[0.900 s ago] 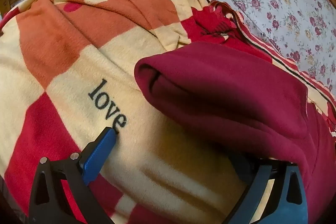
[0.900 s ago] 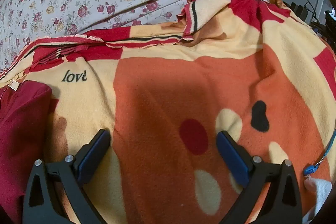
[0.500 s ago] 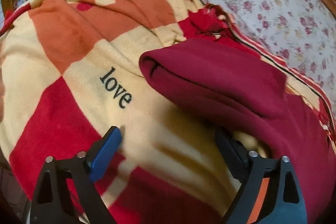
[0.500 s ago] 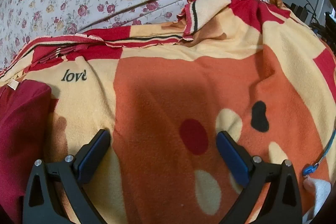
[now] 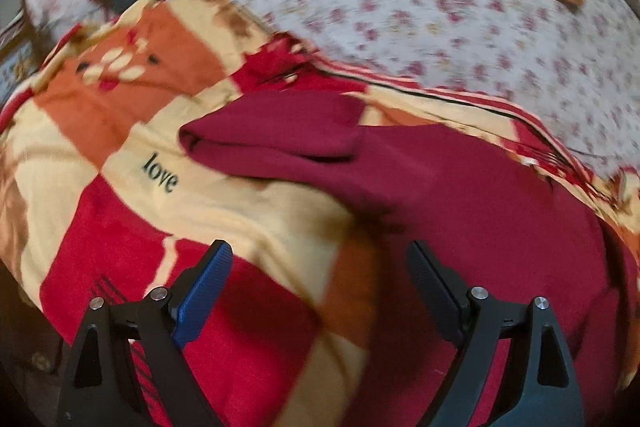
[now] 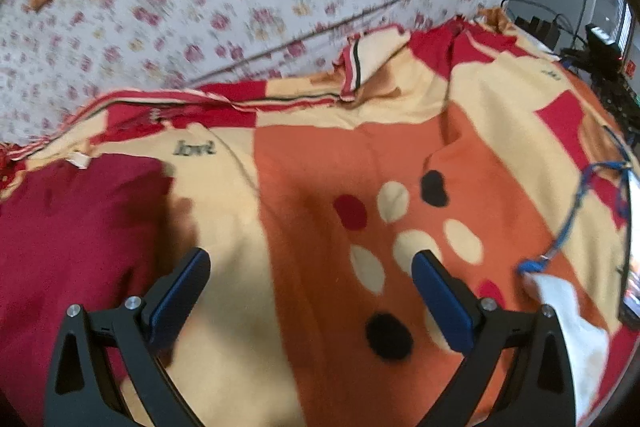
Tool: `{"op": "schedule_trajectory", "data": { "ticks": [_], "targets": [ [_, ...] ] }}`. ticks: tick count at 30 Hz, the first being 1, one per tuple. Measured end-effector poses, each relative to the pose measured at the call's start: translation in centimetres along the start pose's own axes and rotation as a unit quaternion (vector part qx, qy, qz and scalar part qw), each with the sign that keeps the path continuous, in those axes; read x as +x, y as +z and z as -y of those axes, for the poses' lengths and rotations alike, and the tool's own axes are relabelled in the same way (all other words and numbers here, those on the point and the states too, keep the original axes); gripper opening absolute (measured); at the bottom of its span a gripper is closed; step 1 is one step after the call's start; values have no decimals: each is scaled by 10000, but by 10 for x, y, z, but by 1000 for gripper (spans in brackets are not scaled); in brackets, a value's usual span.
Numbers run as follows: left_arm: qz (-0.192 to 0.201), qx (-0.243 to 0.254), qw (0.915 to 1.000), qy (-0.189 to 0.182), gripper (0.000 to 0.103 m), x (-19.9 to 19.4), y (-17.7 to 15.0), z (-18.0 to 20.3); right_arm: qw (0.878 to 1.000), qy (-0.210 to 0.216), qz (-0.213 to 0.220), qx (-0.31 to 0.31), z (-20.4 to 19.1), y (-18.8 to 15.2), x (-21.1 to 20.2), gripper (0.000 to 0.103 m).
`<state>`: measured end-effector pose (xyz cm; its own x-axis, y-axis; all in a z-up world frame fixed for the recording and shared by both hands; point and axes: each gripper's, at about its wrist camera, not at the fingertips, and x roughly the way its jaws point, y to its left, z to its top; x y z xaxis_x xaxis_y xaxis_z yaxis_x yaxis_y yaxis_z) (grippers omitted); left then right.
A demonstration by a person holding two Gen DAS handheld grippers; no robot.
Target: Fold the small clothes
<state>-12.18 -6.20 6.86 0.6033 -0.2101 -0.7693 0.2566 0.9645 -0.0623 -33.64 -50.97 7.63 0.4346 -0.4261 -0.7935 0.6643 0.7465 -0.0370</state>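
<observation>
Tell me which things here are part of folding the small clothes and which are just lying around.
Part of the job:
maroon garment
left gripper, open
right gripper, open

Lying about:
patchwork "love" blanket
floral sheet
white cloth
blue cord

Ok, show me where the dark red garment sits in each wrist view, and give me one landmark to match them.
Left wrist view: the dark red garment fills the centre and right, a folded flap pointing left.
Right wrist view: the garment lies at the left edge.
Shared landmark: the word "love" printed on the blanket, beside the garment.
</observation>
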Motion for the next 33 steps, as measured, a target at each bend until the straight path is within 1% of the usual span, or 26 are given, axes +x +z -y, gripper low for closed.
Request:
{"op": "schedule_trajectory", "data": {
  "ticks": [5, 6, 8, 9, 12, 18, 19, 20, 25, 29, 33],
  "targets": [
    [101, 223, 9990, -373, 72, -22, -9, 24, 9995, 157, 145, -250, -7, -8, -49, 102],
    [97, 294, 9987, -405, 72, -25, -5, 33, 9993, 147, 149, -314, -9, -8, -55, 102],
    [149, 461, 9978, -452, 72, -32, -9, 43, 9985, 154, 191, -499, -15, -14, -74, 102],
    [190, 538, 9975, -419, 72, -35, -11, 53, 9980, 166, 212, -569, -18, -16, -81, 102],
    [239, 748, 9957, -484, 72, -45, -17, 66, 9964, 212, 304, -767, -28, -22, -105, 102],
    [356, 933, 9928, -666, 72, -70, -26, 79, 9918, 651, 346, -1040, -51, -33, -151, 102],
    [374, 951, 9926, -663, 72, -71, -25, 80, 9909, 711, 375, -1079, -56, -34, -158, 102],
    [357, 952, 9929, -610, 72, -68, -15, 88, 9897, 801, 400, -1116, -60, -34, -165, 102],
    [415, 968, 9925, -623, 72, -76, -14, 91, 9830, 1320, 348, -1228, -86, -35, -183, 103],
    [433, 903, 9931, -610, 72, -77, -11, 91, 9800, 1381, 390, -1380, -114, -35, -181, 103],
    [436, 867, 9934, -603, 72, -76, -8, 89, 9801, 1490, 382, -1256, -140, -30, -172, 103]
  ]
}}
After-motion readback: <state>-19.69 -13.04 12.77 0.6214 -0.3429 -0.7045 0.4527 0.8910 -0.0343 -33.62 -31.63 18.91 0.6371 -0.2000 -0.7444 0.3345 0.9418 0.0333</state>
